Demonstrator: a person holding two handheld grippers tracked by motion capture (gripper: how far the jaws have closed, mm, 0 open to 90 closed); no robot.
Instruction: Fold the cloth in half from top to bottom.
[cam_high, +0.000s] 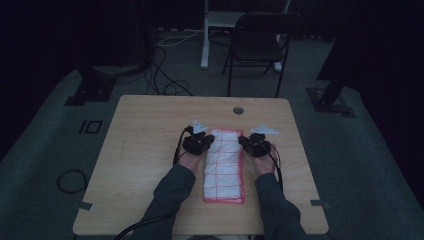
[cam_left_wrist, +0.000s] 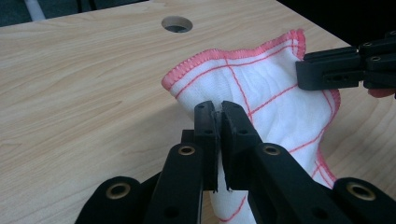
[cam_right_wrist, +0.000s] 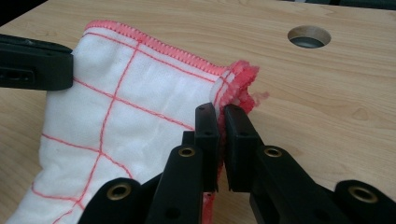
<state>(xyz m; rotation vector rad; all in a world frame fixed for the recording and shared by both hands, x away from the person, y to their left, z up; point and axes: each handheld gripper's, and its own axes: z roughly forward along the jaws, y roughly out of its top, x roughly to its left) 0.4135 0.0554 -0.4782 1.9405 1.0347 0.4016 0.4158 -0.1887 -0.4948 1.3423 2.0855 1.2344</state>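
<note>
A white cloth (cam_high: 224, 165) with red grid lines and a red stitched hem lies folded in a long strip on the wooden table (cam_high: 150, 130). My left gripper (cam_high: 205, 142) is shut on the cloth's far left corner; in the left gripper view the cloth (cam_left_wrist: 261, 93) is pinched between the closed jaws of that gripper (cam_left_wrist: 218, 108) and lifted a little off the wood. My right gripper (cam_high: 245, 141) is shut on the far right corner; in the right gripper view the red hem of the cloth (cam_right_wrist: 140, 93) bunches just past the closed tips of that gripper (cam_right_wrist: 220, 112).
A round cable hole (cam_high: 238, 110) sits in the table just beyond the cloth. Behind the table stand a black folding chair (cam_high: 257, 42) and a white desk leg (cam_high: 205, 35). Cables lie on the grey floor (cam_high: 165, 75).
</note>
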